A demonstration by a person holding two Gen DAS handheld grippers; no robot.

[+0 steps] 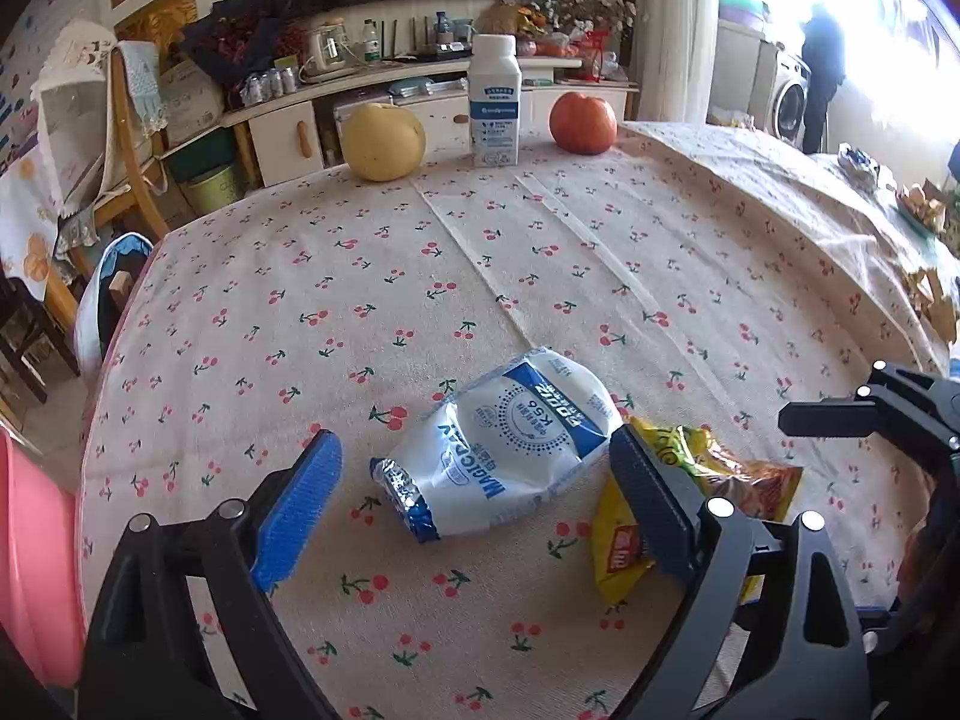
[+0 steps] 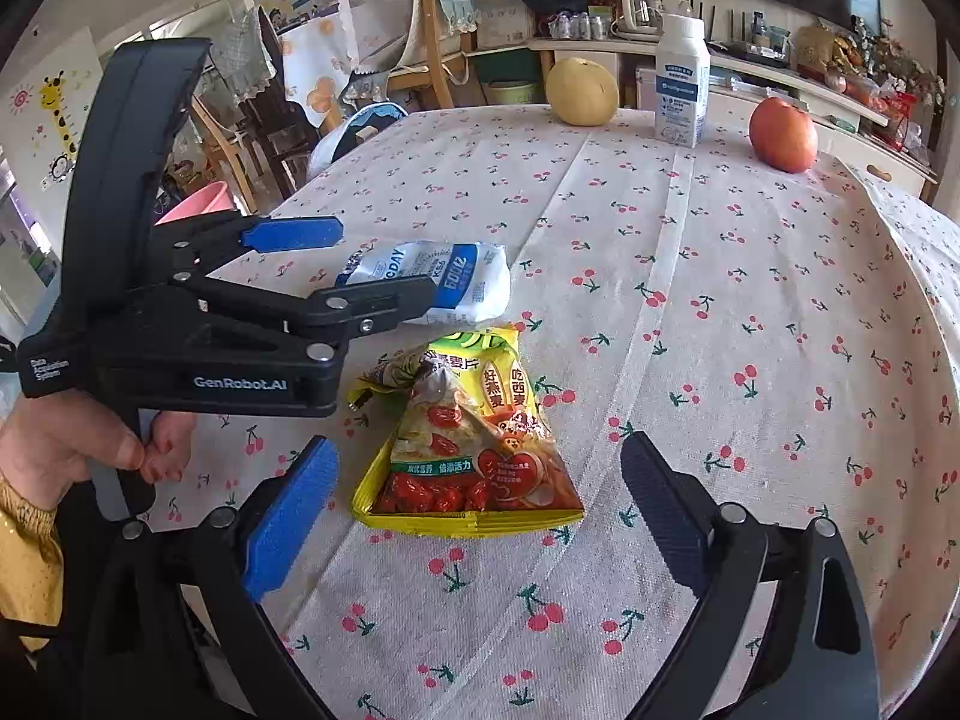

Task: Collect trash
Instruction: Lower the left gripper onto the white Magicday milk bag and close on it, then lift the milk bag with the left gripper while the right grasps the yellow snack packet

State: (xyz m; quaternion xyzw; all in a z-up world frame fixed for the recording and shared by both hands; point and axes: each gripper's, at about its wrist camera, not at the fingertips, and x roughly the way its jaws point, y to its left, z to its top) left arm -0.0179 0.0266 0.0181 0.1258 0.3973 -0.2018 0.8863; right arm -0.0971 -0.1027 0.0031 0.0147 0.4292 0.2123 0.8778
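A crumpled white and blue wrapper (image 1: 510,444) lies on the cherry-print tablecloth (image 1: 540,252). My left gripper (image 1: 477,441) is open, and the wrapper sits between its fingers without the pads pressing on it. Just to the wrapper's right lies a yellow snack bag (image 1: 744,474), partly hidden behind the dark finger. In the right wrist view the same snack bag (image 2: 474,444) lies flat between the fingers of my open right gripper (image 2: 480,450); neither pad touches it. Beyond it, the left gripper (image 2: 387,261) straddles the wrapper (image 2: 468,276), held by a hand (image 2: 72,444).
At the table's far edge stand a yellow fruit (image 1: 384,141), a white bottle (image 1: 493,102) and a red fruit (image 1: 582,123). A pink bin (image 1: 36,540) sits off the table's left side. Chairs and a cluttered cabinet lie behind. Food scraps (image 1: 924,210) sit at the right edge.
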